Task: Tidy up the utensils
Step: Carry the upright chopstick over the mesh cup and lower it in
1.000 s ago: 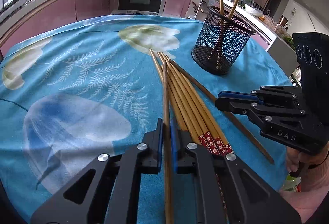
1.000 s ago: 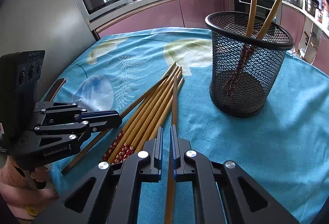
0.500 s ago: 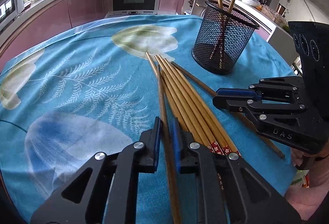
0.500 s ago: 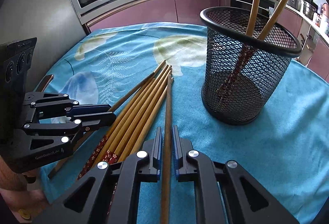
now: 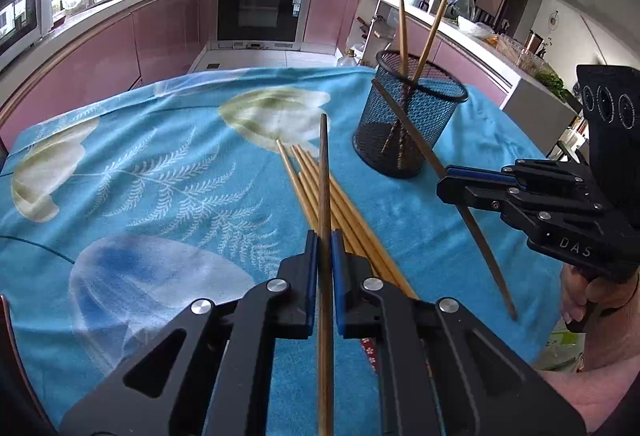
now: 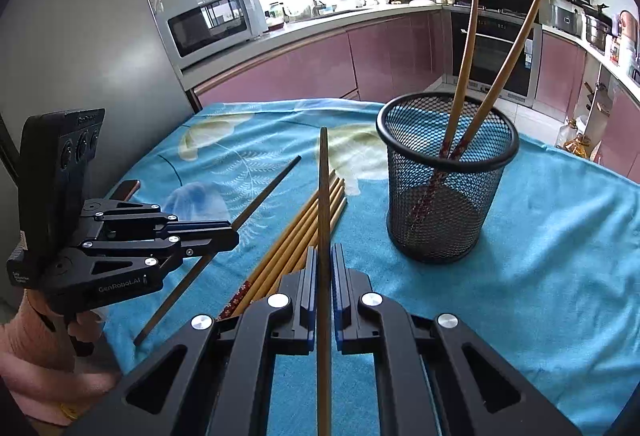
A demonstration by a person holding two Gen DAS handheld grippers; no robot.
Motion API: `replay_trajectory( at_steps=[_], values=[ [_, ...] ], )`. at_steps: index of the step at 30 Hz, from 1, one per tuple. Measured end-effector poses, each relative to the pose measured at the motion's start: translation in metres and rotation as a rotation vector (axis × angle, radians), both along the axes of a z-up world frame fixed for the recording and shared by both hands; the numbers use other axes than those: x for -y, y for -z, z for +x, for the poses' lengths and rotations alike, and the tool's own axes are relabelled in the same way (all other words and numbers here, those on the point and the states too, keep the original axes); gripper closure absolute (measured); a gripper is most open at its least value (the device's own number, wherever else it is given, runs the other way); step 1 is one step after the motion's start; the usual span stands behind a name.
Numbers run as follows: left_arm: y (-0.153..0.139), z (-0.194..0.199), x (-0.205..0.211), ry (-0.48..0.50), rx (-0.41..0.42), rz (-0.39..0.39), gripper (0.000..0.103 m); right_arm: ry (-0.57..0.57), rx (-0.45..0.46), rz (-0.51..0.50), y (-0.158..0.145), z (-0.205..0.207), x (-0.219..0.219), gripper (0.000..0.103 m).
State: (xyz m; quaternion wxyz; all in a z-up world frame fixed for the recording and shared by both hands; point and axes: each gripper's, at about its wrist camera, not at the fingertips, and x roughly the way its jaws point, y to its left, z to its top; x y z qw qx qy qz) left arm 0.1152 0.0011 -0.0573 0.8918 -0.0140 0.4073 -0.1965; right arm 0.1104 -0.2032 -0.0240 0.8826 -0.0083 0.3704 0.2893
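Note:
My left gripper is shut on one wooden chopstick and holds it lifted above the cloth. My right gripper is shut on another chopstick, also lifted, pointing forward. Each gripper shows in the other's view: the right gripper with its chopstick tilted, the left gripper with its chopstick. Several chopsticks lie bundled on the blue cloth, also seen in the right wrist view. A black mesh holder holds two upright chopsticks; it also shows in the left wrist view.
The table is covered by a blue leaf-print cloth. Kitchen counters with pink cabinets, an oven and a microwave ring the table. The cloth's near edge drops off by the person's hand.
Both grippers have lifted their chopsticks off the bundle; the sticks now tilt up clear of the cloth. Both cameras sit higher and further back from the holder.

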Motion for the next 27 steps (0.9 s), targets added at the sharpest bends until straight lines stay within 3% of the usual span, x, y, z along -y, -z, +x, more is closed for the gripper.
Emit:
replay_trajectory(
  at_steps=[16,27],
  values=[
    [-0.094,-0.033,0.000,0.085,0.168,-0.167,0.095,0.045,0.147,0.116,-0.052,-0.019,0.047,0.097],
    [-0.132,-0.001,0.023,0.056,0.247,-0.189,0.095,0.077,0.279,0.156,-0.101,-0.006,0.059,0.097]
  ],
)
